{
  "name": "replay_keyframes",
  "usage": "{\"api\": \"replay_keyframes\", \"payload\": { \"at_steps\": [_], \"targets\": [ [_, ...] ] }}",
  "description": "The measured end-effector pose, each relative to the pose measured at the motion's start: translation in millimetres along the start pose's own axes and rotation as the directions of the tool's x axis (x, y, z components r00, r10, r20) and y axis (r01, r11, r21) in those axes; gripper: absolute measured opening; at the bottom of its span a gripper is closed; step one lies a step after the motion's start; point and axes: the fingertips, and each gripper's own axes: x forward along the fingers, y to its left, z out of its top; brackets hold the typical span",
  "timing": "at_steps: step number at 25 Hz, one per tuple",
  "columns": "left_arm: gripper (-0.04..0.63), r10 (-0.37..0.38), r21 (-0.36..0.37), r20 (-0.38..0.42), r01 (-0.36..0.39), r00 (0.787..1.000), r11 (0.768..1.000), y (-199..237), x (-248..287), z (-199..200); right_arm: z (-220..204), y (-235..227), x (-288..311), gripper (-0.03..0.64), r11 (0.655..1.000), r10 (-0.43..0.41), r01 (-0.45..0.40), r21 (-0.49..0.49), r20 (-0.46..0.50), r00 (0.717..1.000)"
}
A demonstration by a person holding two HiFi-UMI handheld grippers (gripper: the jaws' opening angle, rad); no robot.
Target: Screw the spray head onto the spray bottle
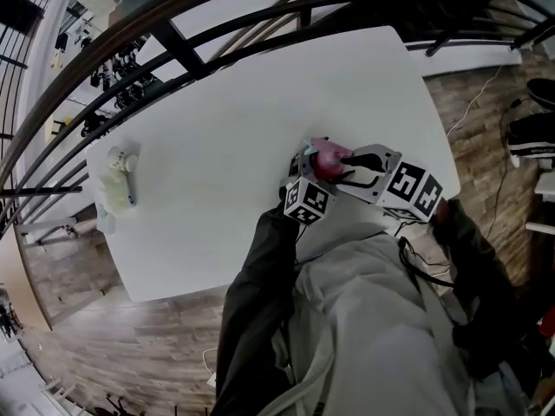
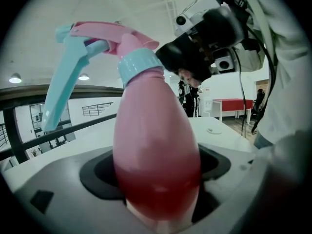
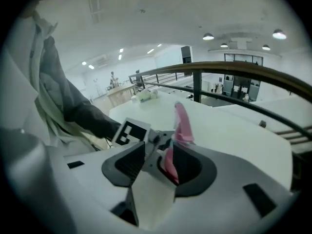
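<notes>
Pink spray bottle [image 2: 156, 150]: light, smooth plastic (likely slippery, slightly squeezable), held above the white table's [image 1: 217, 128] near edge. Body clamped by left gripper [image 2: 158, 199]. Spray head [image 2: 97, 38], seated on the neck, straddled by half-open right gripper [image 3: 157, 162], not visibly pinched; blue collar [image 2: 139, 65] judged best gripped.
</notes>
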Motion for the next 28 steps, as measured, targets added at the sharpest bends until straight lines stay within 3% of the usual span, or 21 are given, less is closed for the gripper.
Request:
{"api": "replay_keyframes", "payload": {
  "at_steps": [2, 4, 6, 9, 12, 15, 18, 21, 23, 25, 27, 28],
  "targets": [
    [0.445, -0.007, -0.001, -0.009, 0.007, 1.0, 1.0, -1, 1, -4, 10, 23, 3, 0.17, 0.997, 0.071, -0.073, 0.034, 0.064, 0.995],
    [0.445, -0.01, -0.007, -0.009, 0.01, 1.0, 1.0, 0, 1, -6, 23, 33, 3, 0.17, 0.996, 0.088, -0.084, -0.034, 0.12, 0.989],
    [0.445, -0.006, -0.011, 0.001, 0.006, 1.0, 1.0, 1, 0, -1, 28, 27, -10, 0.17, 0.995, 0.045, -0.03, -0.095, 0.155, 0.987],
    [0.445, -0.01, -0.01, 0.003, 0.01, 1.0, 1.0, -1, 0, 1, 24, -7, -39, 0.17, 0.991, -0.104, 0.118, -0.059, 0.198, 0.975],
    [0.445, -0.007, -0.012, 0.001, 0.007, 1.0, 1.0, 1, 1, 0, 13, -31, -30, 0.17, 0.984, -0.159, 0.169, -0.057, 0.149, 0.976],
    [0.445, -0.004, -0.01, -0.002, 0.004, 1.0, 1.0, 0, 1, 1, 8, -15, -12, 0.17, 0.995, -0.069, 0.076, -0.068, 0.099, 0.993],
    [0.445, -0.011, 0.014, -0.021, 0.012, 1.0, 1.0, -3, 3, -2, 17, 10, -2, 0.17, 0.998, 0.015, -0.008, -0.059, 0.117, 0.993],
    [0.445, -0.029, 0.026, -0.032, 0.03, 0.999, 0.999, -6, 4, -7, 34, 28, 0, 0.17, 0.989, 0.1, -0.075, -0.131, 0.195, 0.976],
    [0.445, -0.041, 0.024, -0.022, 0.041, 0.999, 0.999, -7, 4, -4, 50, 35, -22, 0.17, 0.974, 0.147, -0.086, -0.212, 0.294, 0.944],
    [0.445, -0.054, 0.028, -0.01, 0.055, 0.998, 0.998, -8, 4, -1, 63, 18, -53, 0.17, 0.981, 0.096, -0.017, -0.195, 0.403, 0.91],
    [0.445, -0.07, 0.035, -0.006, 0.07, 0.998, 0.997, -9, 4, 0, 60, -19, -71, 0.172, 0.987, -0.001, 0.067, -0.144, 0.415, 0.91],
    [0.445, -0.078, 0.041, -0.008, 0.079, 0.997, 0.996, -10, 4, 0, 55, -36, -72, 0.222, 0.985, -0.028, 0.092, -0.147, 0.39, 0.92]
  ]
}}
